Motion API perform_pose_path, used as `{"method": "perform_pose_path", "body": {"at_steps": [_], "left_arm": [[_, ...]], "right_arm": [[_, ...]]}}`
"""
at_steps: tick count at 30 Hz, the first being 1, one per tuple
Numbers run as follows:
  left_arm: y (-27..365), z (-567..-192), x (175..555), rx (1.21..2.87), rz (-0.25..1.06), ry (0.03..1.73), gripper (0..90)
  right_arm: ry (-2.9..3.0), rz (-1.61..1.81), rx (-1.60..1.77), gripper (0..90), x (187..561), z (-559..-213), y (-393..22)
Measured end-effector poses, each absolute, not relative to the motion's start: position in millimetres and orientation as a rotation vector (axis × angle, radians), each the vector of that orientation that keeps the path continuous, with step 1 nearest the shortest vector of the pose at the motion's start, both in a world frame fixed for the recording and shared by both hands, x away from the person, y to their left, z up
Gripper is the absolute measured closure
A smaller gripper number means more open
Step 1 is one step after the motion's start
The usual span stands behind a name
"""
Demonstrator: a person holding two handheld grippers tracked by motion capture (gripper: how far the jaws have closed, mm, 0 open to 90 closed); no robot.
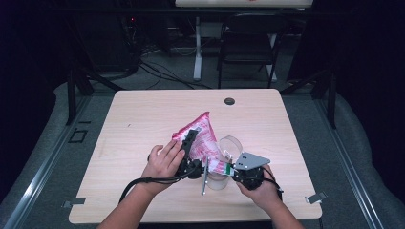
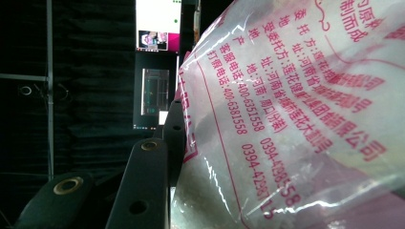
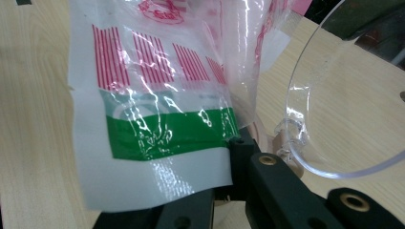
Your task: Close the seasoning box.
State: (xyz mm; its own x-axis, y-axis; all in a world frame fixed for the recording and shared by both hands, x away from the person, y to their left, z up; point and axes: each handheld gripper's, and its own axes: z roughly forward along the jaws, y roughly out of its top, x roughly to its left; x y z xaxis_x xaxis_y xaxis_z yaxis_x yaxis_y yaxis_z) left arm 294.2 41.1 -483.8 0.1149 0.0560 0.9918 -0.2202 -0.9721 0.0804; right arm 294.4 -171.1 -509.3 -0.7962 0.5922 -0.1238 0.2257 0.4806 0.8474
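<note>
Bag (image 1: 200, 136) tilted over clear jar (image 1: 224, 160), left gripper (image 1: 190, 143) clamping its body, right gripper (image 1: 232, 168) pinching its corner; pouring apparently underway, jar fill unclear

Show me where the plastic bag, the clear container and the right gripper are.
plastic bag (image 1: 203, 136): high view, on its red-printed upper panel.
clear container (image 3: 305, 95): right gripper view, on its transparent curved rim.
right gripper (image 1: 232, 168): high view, at the jaw tips clamped on the bag's green-striped edge.
</note>
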Motion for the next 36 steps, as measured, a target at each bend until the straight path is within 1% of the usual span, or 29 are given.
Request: {"method": "perform_pose_path", "body": {"at_steps": [15,28,36], "left_arm": [[40.2,-481.9,292.7,2.17,1.955,-0.166,65.3],[39.5,-485.3,293.8,2.203,1.949,-0.153,67.0],[39.6,-487.1,294.9,2.21,1.969,-0.16,67.5]], "right_arm": [[2.322,1.252,0.689,90.0,294.9,-509.3,-171.0],[2.319,1.272,0.711,90.0,294.7,-509.0,-172.6],[2.315,1.317,0.729,89.6,294.0,-506.5,-175.3]]}}
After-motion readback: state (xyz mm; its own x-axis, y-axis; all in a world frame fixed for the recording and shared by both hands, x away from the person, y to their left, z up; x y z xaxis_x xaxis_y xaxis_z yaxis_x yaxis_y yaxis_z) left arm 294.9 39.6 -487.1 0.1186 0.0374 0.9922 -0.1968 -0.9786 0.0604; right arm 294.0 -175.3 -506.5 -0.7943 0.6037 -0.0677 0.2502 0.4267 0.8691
